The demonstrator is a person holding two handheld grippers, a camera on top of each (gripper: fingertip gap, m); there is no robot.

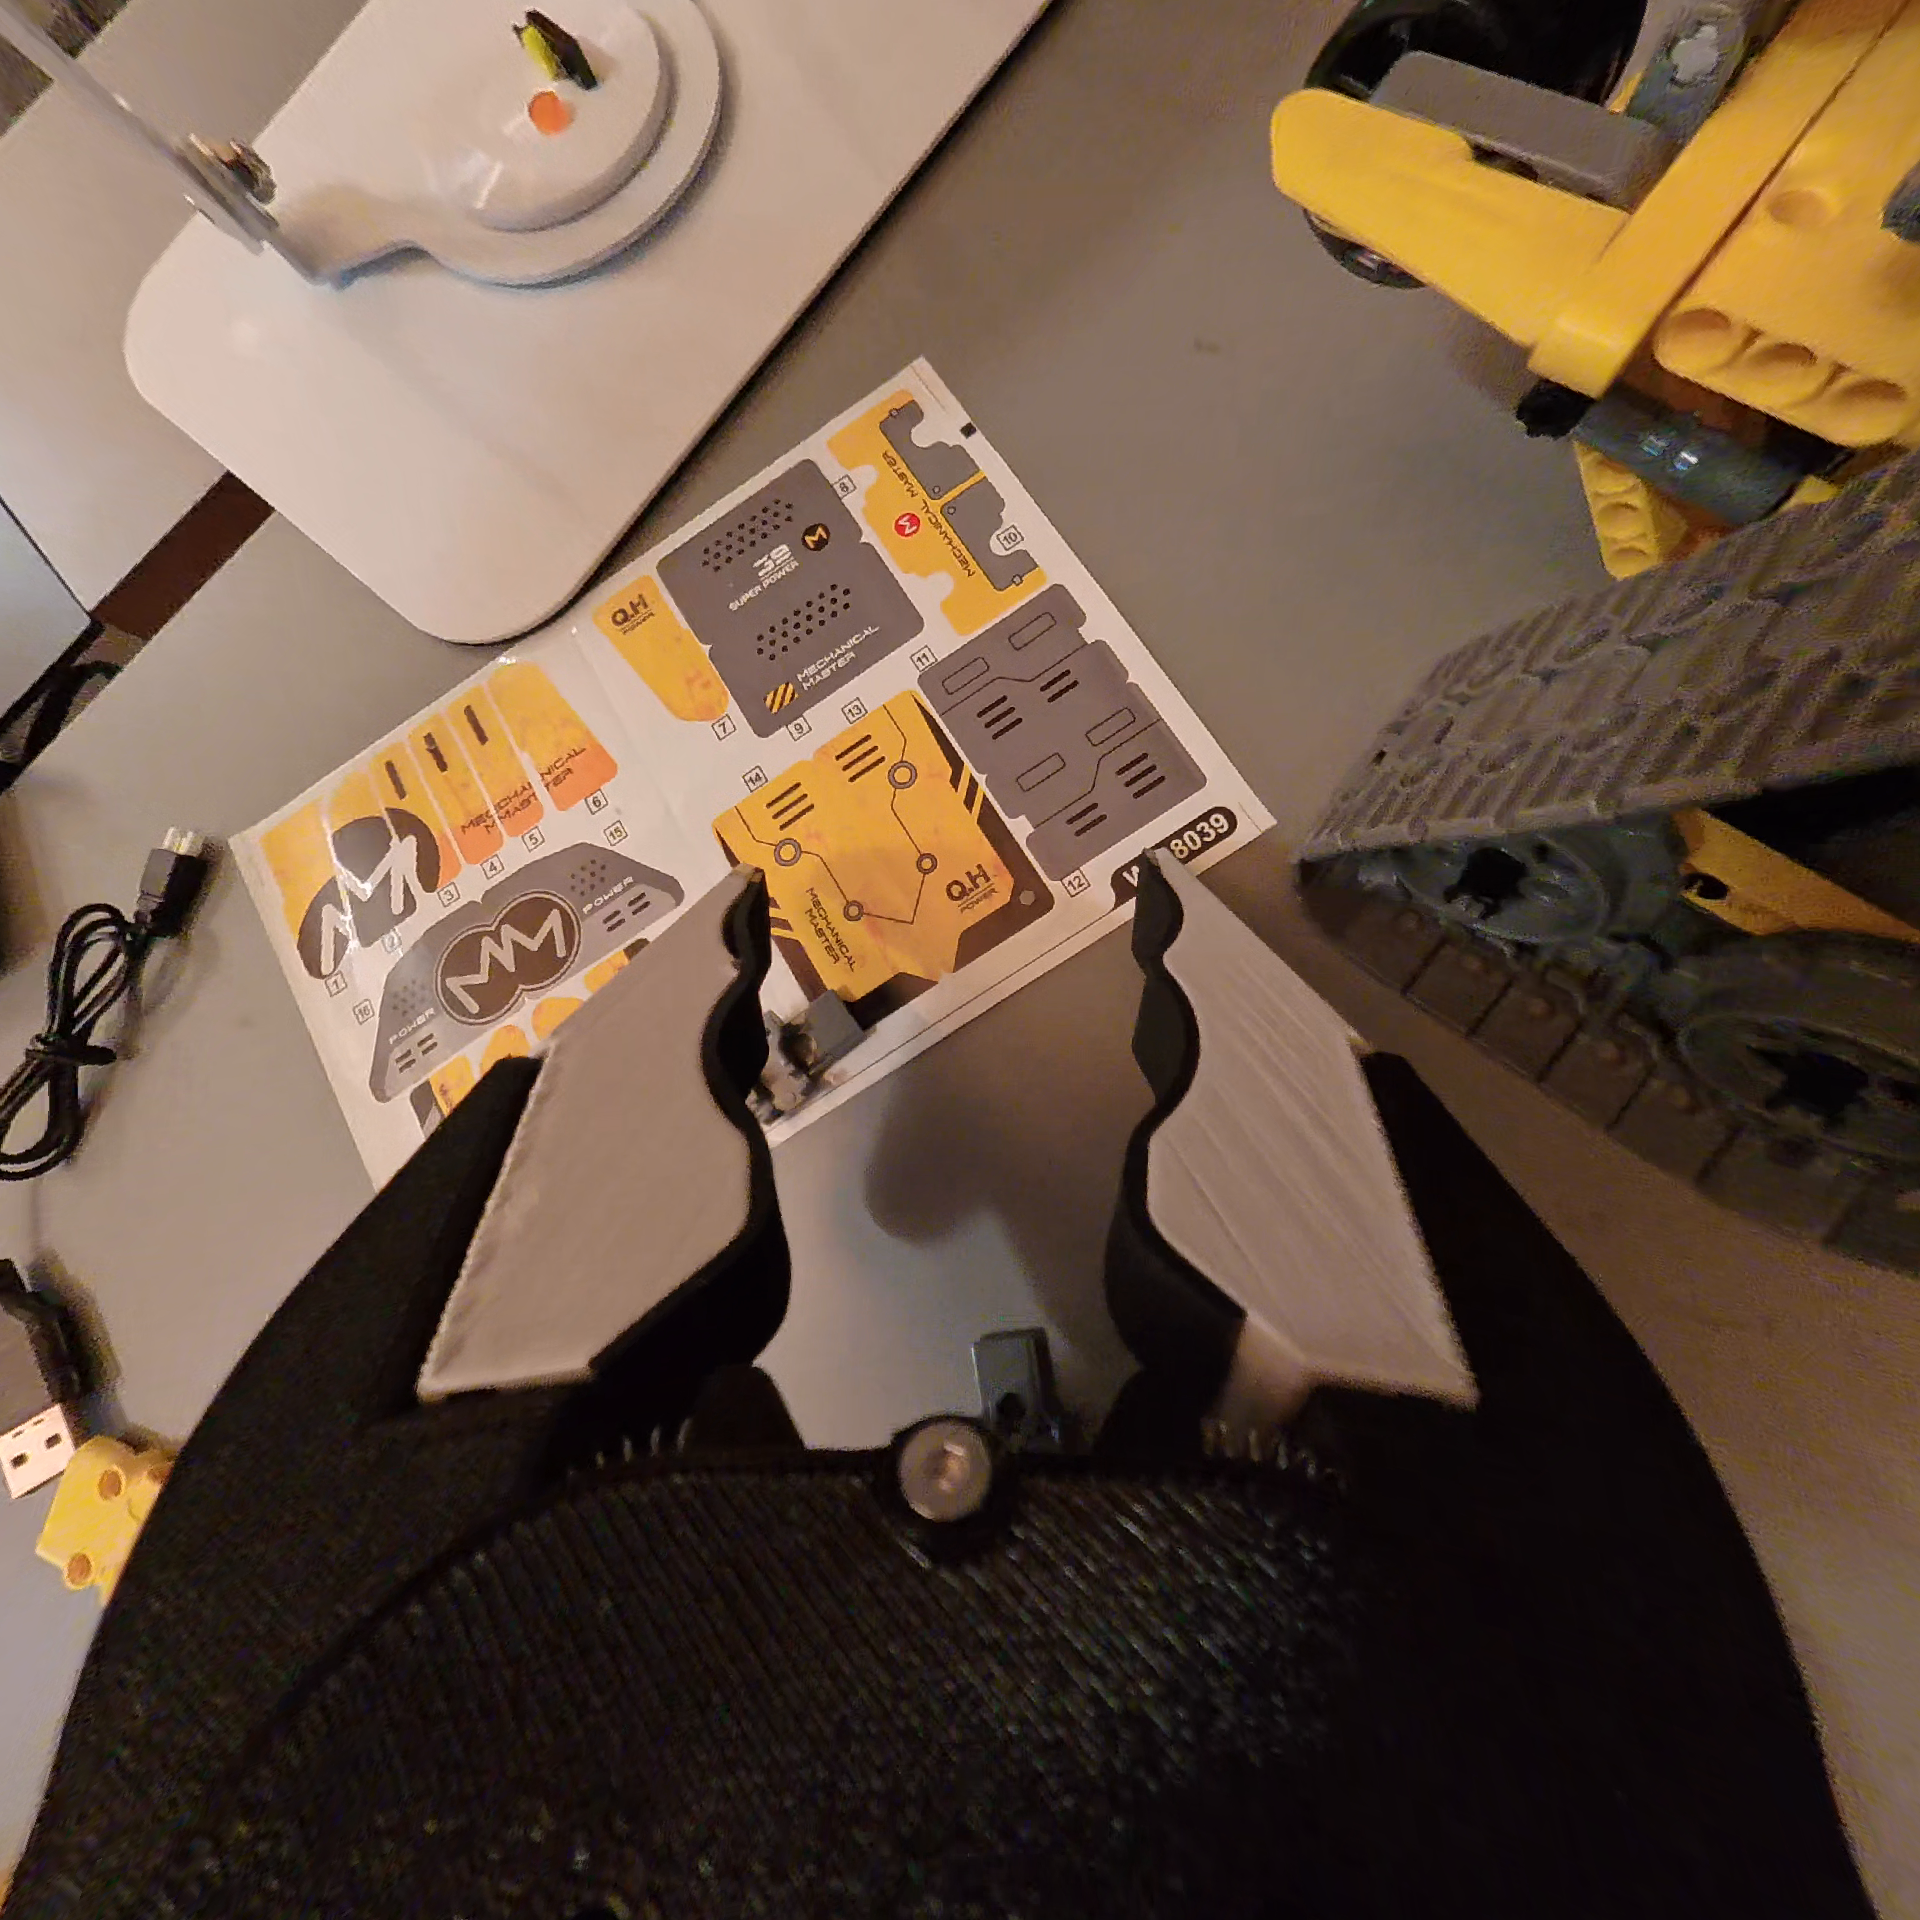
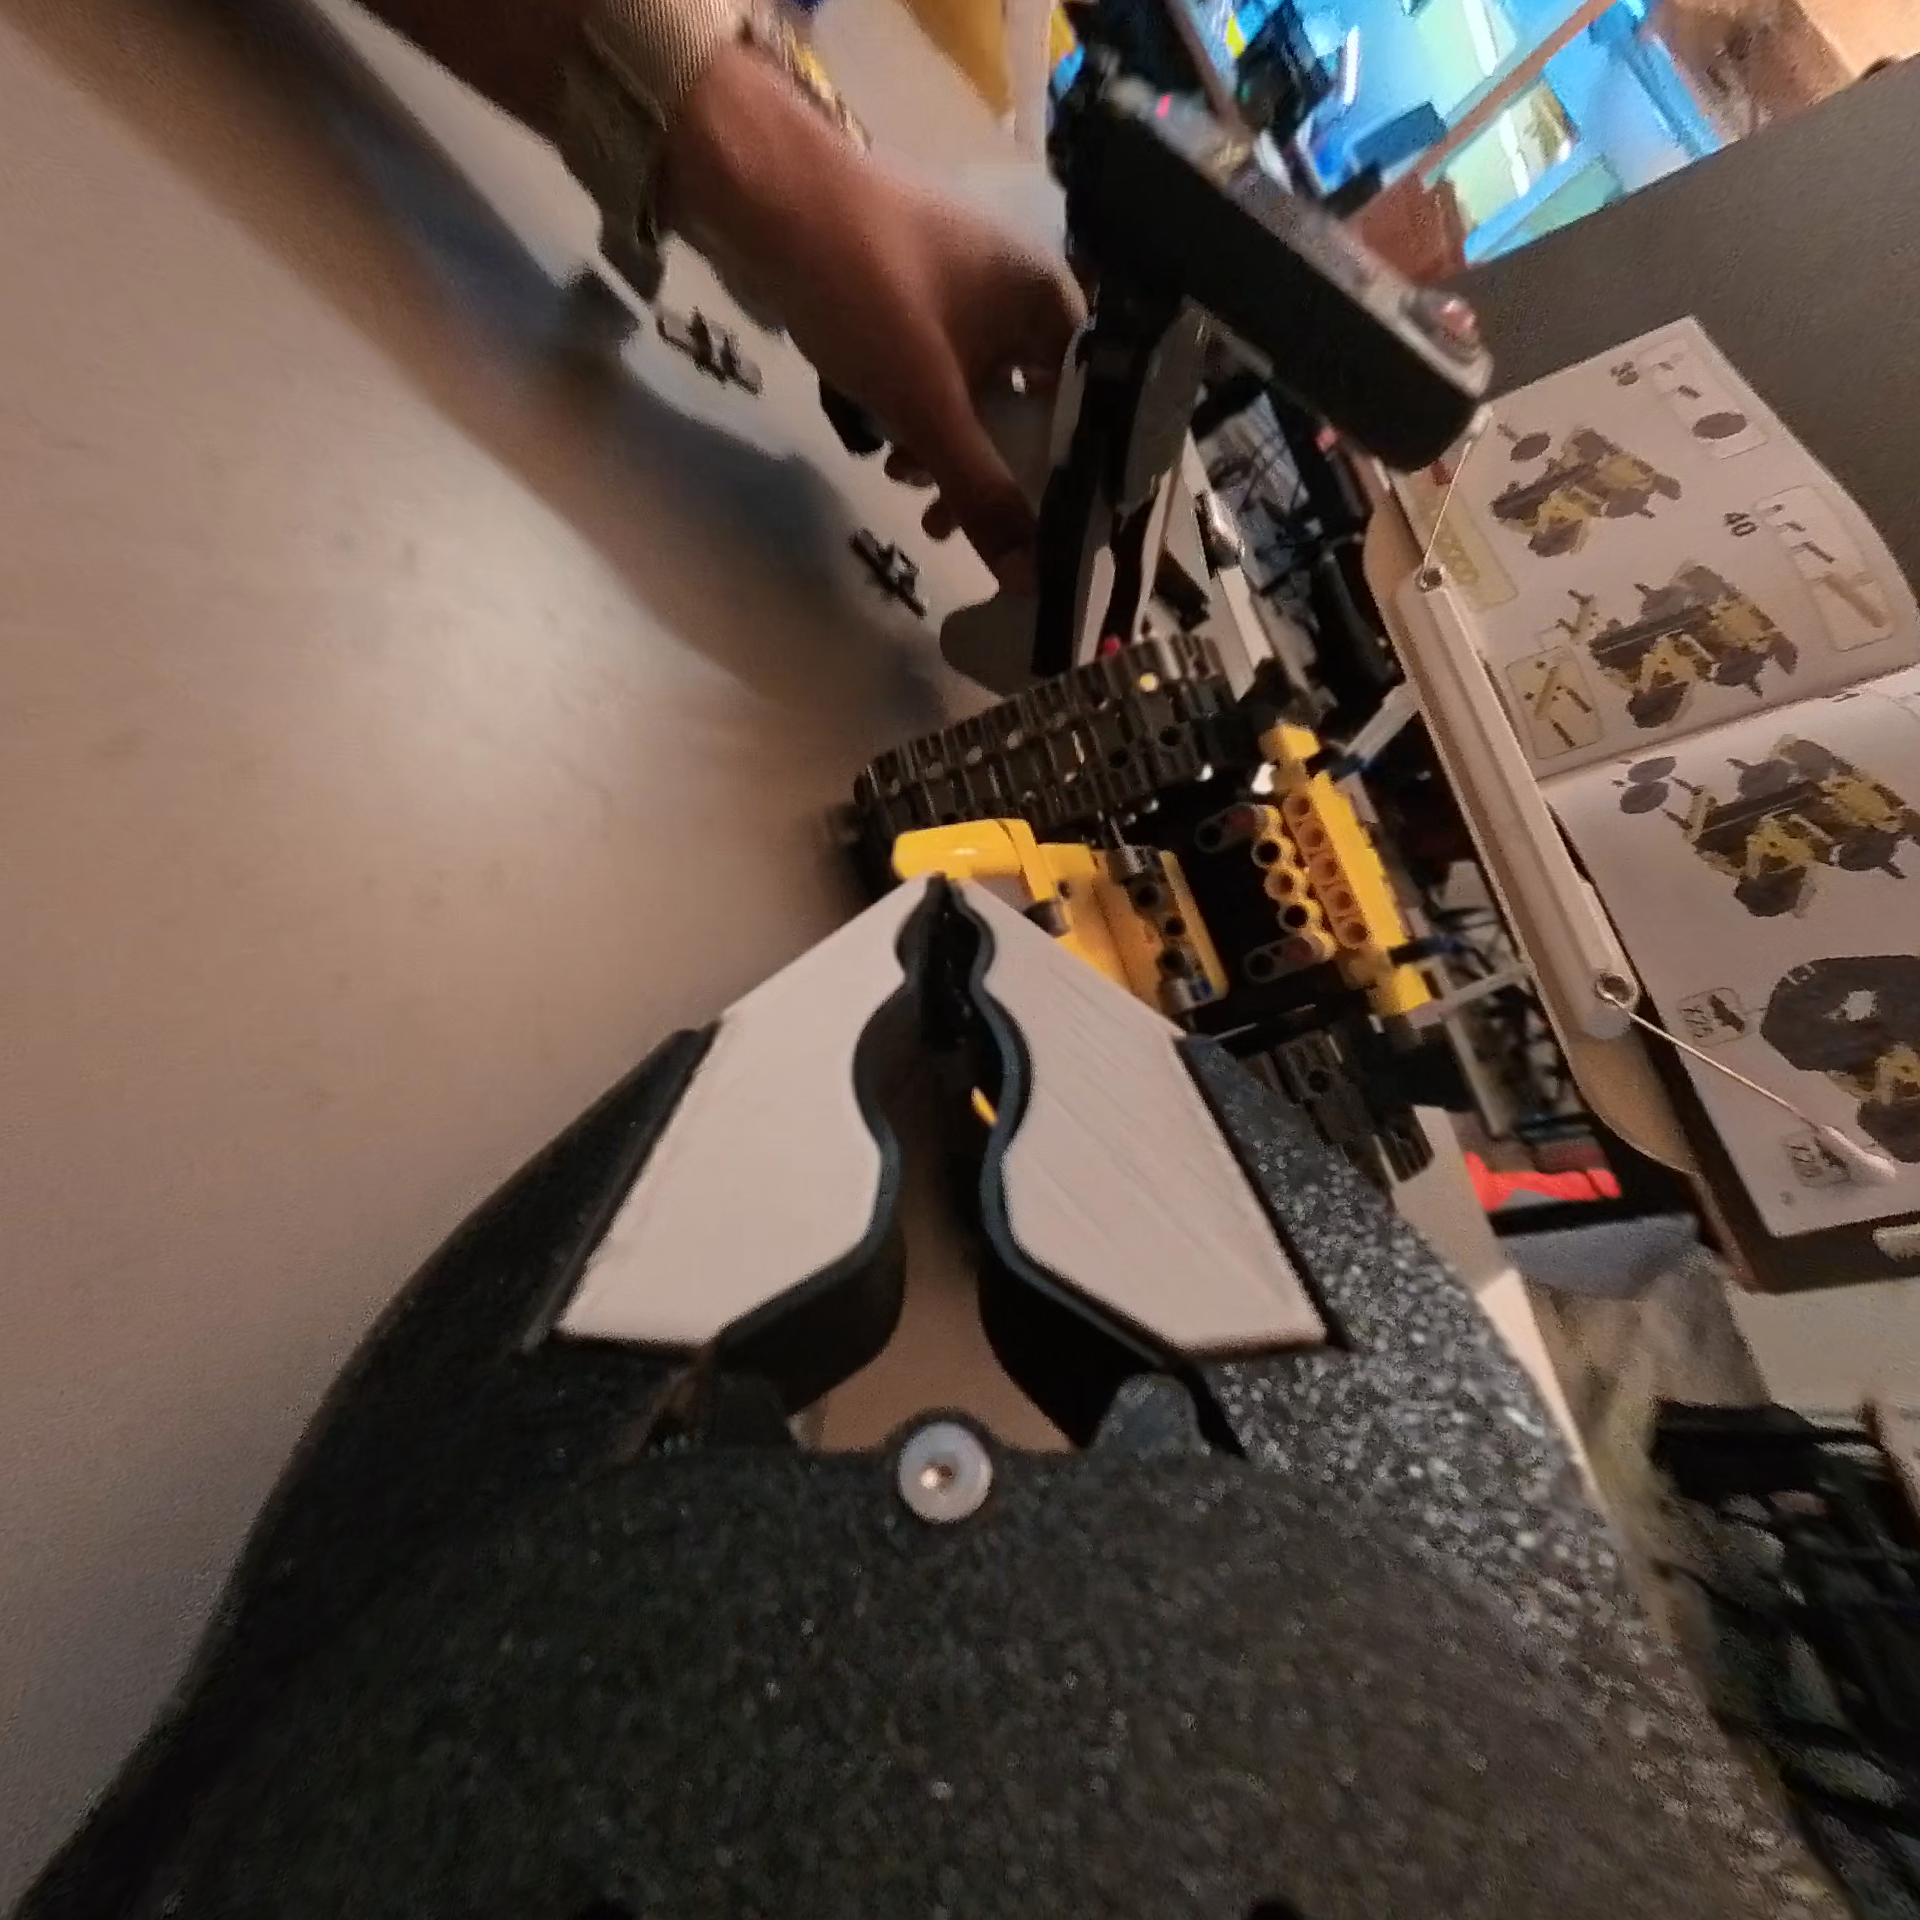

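— While the left gripper (image 1: pixel 951 873) hovers over the grey bench (image 1: pixel 1039 343), where do its fingers (image 1: pixel 623 1101) stand?
— Wide apart, holding nothing. Their tips sit over the lower edge of a sticker sheet (image 1: pixel 727 769) lying flat mid-frame. A small grey brick piece (image 1: pixel 831 1023) rests on that sheet between the fingers, touching neither.
— And around it?
— A white lamp base (image 1: pixel 436 343) at upper left, a coiled black cable (image 1: pixel 73 997) at the left edge, and a yellow-and-grey tracked toy vehicle (image 1: pixel 1621 790) along the right side.
— What about the right gripper (image 2: pixel 943 894)?
— Closed down narrow on a thin black part (image 2: pixel 943 977), pinched near the tips, just beside the yellow front of the tracked brick model (image 2: pixel 1195 883) at centre frame.
— Anything else there?
— An open instruction booklet (image 2: pixel 1704 790) on a stand at right, and a person's hand (image 2: pixel 914 343) gripping the other gripper at upper centre, above the model. That view is blurred, so finer detail is unclear.
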